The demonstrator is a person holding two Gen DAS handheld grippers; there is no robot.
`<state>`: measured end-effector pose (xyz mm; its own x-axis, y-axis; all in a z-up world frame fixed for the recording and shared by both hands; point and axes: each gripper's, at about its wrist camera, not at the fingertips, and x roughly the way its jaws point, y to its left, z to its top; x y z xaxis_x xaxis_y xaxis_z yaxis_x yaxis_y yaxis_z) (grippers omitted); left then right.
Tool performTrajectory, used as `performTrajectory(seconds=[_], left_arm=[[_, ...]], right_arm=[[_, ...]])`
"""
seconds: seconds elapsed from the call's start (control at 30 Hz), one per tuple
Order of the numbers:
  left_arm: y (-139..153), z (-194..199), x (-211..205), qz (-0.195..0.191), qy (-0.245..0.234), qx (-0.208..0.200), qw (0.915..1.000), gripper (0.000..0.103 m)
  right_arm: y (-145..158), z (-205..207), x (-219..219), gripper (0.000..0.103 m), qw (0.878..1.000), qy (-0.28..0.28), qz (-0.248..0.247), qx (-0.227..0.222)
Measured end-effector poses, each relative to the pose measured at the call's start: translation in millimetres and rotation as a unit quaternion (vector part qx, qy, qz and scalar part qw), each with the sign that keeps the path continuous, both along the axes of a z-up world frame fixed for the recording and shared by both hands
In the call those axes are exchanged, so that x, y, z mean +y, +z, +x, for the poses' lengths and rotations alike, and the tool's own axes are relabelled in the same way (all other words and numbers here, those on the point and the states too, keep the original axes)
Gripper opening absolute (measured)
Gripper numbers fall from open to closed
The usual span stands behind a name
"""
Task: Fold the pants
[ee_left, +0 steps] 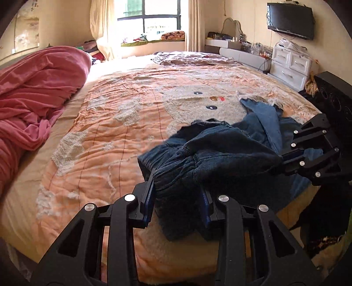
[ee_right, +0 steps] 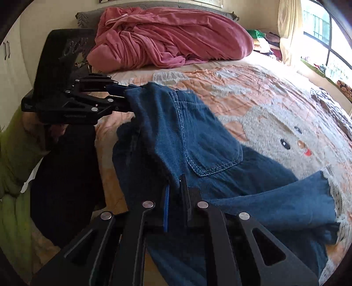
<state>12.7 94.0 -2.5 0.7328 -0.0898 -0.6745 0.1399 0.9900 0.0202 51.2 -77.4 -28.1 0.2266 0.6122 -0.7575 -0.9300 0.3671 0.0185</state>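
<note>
Denim jeans (ee_right: pixel 198 140) hang stretched between the two tools above the bed (ee_left: pixel 105 136), waist end lifted, the frayed leg hems trailing onto the quilt. The left hand-held gripper (ee_left: pixel 178 198) is clamped on a bunched fold of the waistband, its jaws kept narrow by the thick cloth. The right hand-held gripper (ee_right: pixel 176 198) is pinched tight on a thin edge of denim near the back pocket.

To do this step well, I would judge that both grips should pull apart evenly until the waistband runs straight. Then lower the jeans flat so the legs lie one on the other before any fold is made. A slack middle would likely crease.

The peach quilt (ee_right: pixel 253 92) with its pale fleecy bear pattern is soft and rumpled, so cloth may drag on it. A pink blanket (ee_left: pixel 37 88) is heaped at the head, a window (ee_left: pixel 151 17) glares beyond, and white drawers (ee_left: pixel 290 66) stand under a wall television (ee_left: pixel 290 21).
</note>
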Motion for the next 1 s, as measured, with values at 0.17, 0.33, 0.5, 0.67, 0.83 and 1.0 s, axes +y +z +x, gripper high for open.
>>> performTrajectory(seconds=[0.17, 0.33, 0.5, 0.67, 0.83, 1.0], left_arm=[[-11, -16, -4, -0.001, -0.004, 0.026, 0.9997, 0.030], [-11, -21, -1, -0.005, 0.004, 0.038, 0.9993, 0.033], [7, -36, 15, -0.009, 0.037, 0.022, 0.9990, 0.037], [33, -33, 15, -0.033, 0.044, -0.003, 0.9985, 0.038], [40, -2, -34, -0.077, -0.033, -0.011, 0.9964, 0.038], [-4, 19, -52, -0.077, -0.039, 0.061, 0.9944, 0.038]], right_arm=[[-19, -20, 4, 0.008, 1.000, 0.007, -0.016, 0.010], [-24, -26, 8, 0.011, 1.000, 0.005, -0.027, 0.005], [-27, -33, 11, 0.011, 1.000, 0.001, -0.022, 0.002], [-27, -37, 10, 0.012, 1.000, 0.002, -0.019, 0.002], [-31, -37, 4, 0.018, 1.000, -0.010, -0.007, 0.016], [-25, -41, -7, 0.021, 0.999, -0.018, 0.010, 0.037]])
